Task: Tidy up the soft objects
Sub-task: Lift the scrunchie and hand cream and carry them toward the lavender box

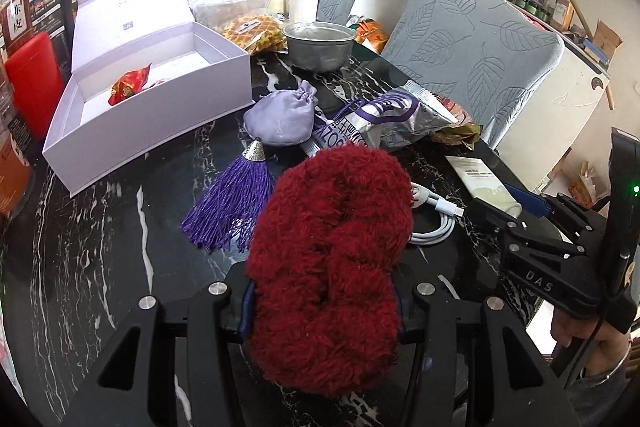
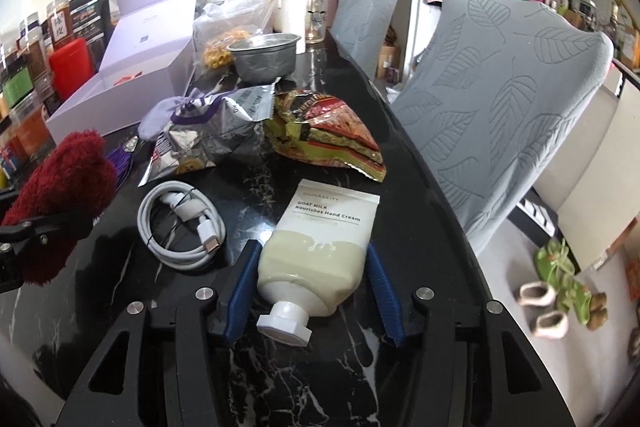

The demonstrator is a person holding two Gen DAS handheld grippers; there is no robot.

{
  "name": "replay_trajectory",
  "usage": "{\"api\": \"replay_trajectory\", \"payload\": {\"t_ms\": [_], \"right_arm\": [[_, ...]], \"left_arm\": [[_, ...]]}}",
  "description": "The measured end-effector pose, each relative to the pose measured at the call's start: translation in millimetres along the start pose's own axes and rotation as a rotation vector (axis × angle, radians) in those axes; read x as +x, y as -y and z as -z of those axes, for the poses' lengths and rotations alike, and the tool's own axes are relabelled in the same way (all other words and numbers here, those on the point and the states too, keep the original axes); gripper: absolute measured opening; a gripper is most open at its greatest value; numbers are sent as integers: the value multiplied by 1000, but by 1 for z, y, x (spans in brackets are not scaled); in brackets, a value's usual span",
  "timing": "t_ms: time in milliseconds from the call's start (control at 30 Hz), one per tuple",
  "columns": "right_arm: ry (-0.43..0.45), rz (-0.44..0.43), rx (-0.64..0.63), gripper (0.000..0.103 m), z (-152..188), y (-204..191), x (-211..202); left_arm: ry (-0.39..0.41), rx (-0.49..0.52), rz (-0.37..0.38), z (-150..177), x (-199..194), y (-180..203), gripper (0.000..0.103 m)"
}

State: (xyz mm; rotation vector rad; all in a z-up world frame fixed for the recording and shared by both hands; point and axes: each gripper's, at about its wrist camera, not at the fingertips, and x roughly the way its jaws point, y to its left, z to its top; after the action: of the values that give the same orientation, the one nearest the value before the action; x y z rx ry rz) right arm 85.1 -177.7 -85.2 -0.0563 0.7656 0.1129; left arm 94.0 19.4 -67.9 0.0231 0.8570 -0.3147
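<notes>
both grippers sit low over the black marble table (image 2: 400, 187). left gripper (image 1: 324, 311) is clamped on a fluffy dark red scrunchie (image 1: 328, 259); its jaws press into the lower half of the fuzz from either side, and the upper loop bulges up over the tabletop. from the right wrist view the same scrunchie (image 2: 68, 187) shows at the far left edge, held up in the black jaws.

right gripper (image 2: 312, 291) has its blue pads on either side of a white tube of goat milk hand cream (image 2: 320, 251), which lies flat on the table with its cap toward the camera. the left pad looks to be against the tube's side; at the right pad a thin sliver of gap seems to remain, so the jaws bracket the tube rather than squeeze it.

just left of the tube lies a coiled white charging cable (image 2: 180, 231). beyond it are a crumpled silver and purple snack bag (image 2: 216, 131) and a yellow-red snack packet (image 2: 332, 135), touching each other. a lilac drawstring pouch (image 1: 280, 119) with a purple tassel (image 1: 232, 203) lies just ahead of the scrunchie, next to an open lilac gift box (image 1: 160, 115) holding a red wrapped item (image 1: 128, 87). a metal bowl (image 1: 318, 45) stands farther back.
</notes>
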Motion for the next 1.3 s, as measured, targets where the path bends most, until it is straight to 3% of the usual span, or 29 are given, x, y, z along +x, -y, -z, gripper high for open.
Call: {"api": "replay_trajectory", "payload": {"t_ms": [633, 1300], "right_arm": [[25, -76, 12, 53, 6, -11, -32], [67, -298, -126, 53, 17, -88, -62]], "left_arm": [[10, -55, 8, 18, -17, -9, 49], [91, -183, -125, 58, -77, -46, 49]]}}
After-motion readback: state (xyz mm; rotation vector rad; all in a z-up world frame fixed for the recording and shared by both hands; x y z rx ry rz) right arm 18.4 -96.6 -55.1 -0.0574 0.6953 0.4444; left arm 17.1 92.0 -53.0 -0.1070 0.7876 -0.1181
